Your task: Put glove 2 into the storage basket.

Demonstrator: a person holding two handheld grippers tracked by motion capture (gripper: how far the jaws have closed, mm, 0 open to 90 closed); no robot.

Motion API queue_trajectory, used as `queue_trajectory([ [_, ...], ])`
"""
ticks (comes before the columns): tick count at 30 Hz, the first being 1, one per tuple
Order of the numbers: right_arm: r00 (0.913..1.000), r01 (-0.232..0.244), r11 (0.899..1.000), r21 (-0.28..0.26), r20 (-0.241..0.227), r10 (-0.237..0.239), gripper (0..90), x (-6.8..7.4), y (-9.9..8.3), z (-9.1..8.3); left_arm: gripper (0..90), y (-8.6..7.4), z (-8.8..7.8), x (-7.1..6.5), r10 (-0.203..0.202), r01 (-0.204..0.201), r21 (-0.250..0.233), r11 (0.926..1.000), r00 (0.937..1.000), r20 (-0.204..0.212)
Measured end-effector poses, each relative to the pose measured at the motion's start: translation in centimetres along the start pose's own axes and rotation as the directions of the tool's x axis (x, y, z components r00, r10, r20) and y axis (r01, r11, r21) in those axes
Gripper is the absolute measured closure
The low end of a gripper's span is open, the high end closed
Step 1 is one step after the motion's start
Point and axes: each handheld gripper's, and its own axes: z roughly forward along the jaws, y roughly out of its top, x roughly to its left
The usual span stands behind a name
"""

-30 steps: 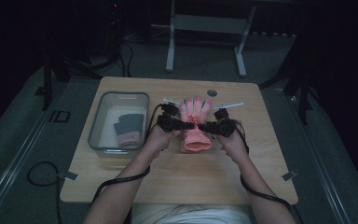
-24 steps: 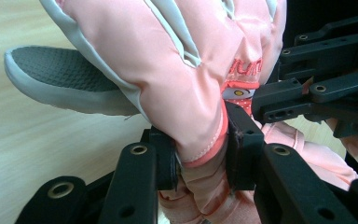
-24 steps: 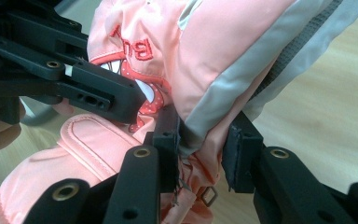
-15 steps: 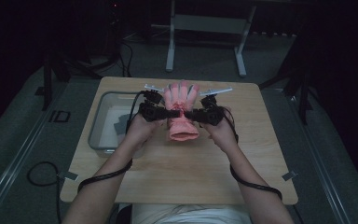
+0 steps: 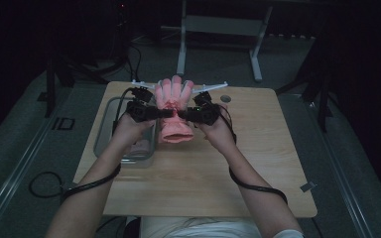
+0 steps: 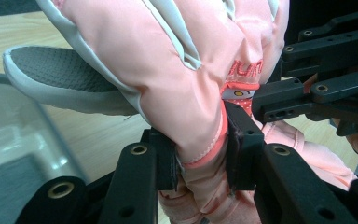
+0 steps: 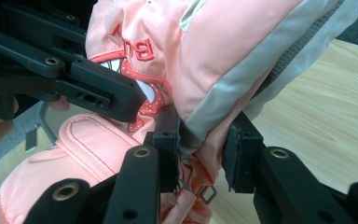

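Pink and padded, the glove [image 5: 174, 108] hangs in the air above the far half of the wooden table [image 5: 258, 163], fingers pointing away from you. Your left gripper [image 5: 164, 113] is clamped on one side of its wrist, your right gripper [image 5: 184, 115] on the other. Just left of it sits a clear plastic bin [image 5: 104, 134].

Smooth padded pink cloth glove [image 6: 177, 84]; matt pale wood-grain table [image 5: 258, 163]; clear plastic bin [image 5: 104, 134].
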Motion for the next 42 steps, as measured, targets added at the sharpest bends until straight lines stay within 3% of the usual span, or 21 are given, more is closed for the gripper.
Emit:
queue_trajectory([
  [13, 0.9957, 0.024, 1.000, -0.006, -0.089, -0.024, 69.7, 4.3, 2.3, 4.4, 68.3, -1.9, -5.9, 3.5, -0.036, 0.036, -0.004, 0.9993, 0.9954, -0.089],
  [22, 0.9910, 0.026, 1.000, -0.004, -0.131, -0.026, 69.7, 5.9, 3.3, 7.6, 68.2, -2.9, -7.7, 6.1, -0.058, 0.059, 0.003, 0.9982, 0.9898, -0.130],
  [27, 0.9896, 0.018, 1.000, -0.003, -0.142, -0.019, 69.7, 6.1, 3.2, 9.1, 68.2, -3.6, -7.5, 7.3, -0.069, 0.071, 0.012, 0.9974, 0.9876, -0.142],
  [34, 0.9906, 0.001, 0.999, 0.033, -0.136, 0.004, 69.7, 5.8, 1.8, 12.3, 68.2, -5.3, -5.9, 9.3, -0.089, 0.097, 0.040, 0.9945, 0.9826, -0.163],
  [37, 0.9911, -0.016, 0.999, 0.050, -0.131, 0.022, 69.7, 5.4, 1.1, 13.3, 68.2, -5.9, -4.9, 10.0, -0.097, 0.107, 0.058, 0.9926, 0.9826, -0.159],
  [42, 0.9925, -0.039, 0.995, 0.095, -0.112, 0.050, 69.6, 4.7, -0.1, 14.7, 68.1, -7.1, -3.2, 11.3, -0.149, 0.159, 0.073, 0.9845, 0.9801, -0.131],
])
